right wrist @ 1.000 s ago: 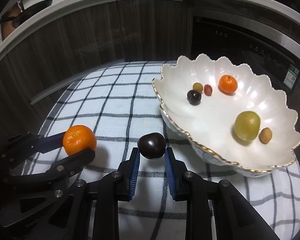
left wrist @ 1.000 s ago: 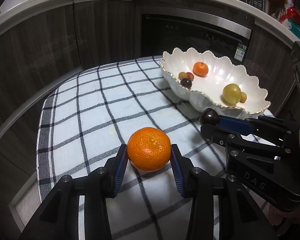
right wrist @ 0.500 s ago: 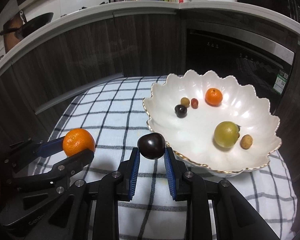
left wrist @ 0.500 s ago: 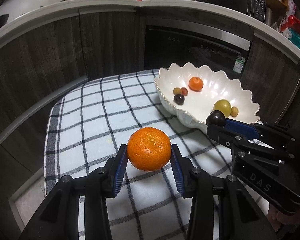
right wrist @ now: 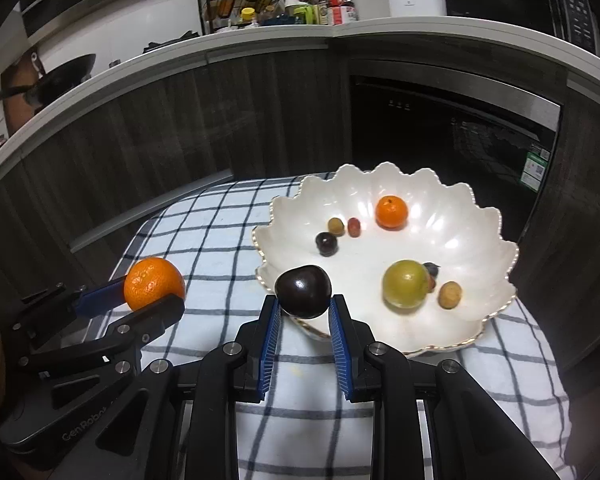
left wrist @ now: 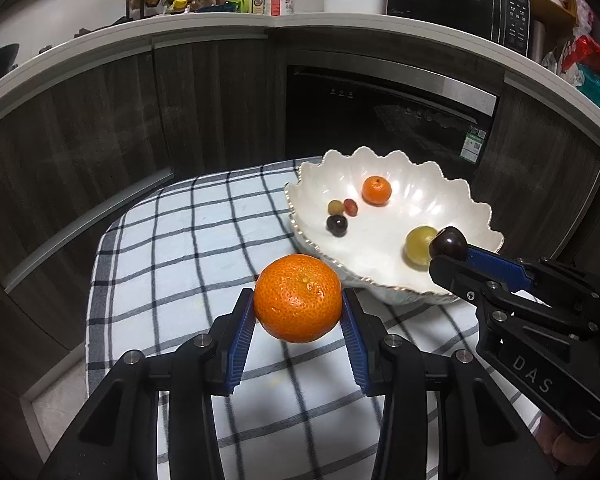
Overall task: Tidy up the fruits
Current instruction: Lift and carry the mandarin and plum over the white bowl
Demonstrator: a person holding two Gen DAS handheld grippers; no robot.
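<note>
- 2 grippers hang above a checked cloth (left wrist: 172, 272).
- Left gripper (left wrist: 298, 318) is clamped on a large mandarin (left wrist: 298, 298), held clear of the cloth.
- Right gripper (right wrist: 303, 312) pinches a dark plum (right wrist: 303, 291) over the near rim of a scalloped white bowl (right wrist: 476, 240).
- Bowl holds 1 small mandarin (right wrist: 391, 211), a green fruit (right wrist: 405, 283) and several little fruits.

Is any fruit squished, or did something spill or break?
Nothing stands out. The orange sits whole in the left gripper, the dark plum whole in the right gripper. The white bowl stands upright on the checked cloth.
</note>
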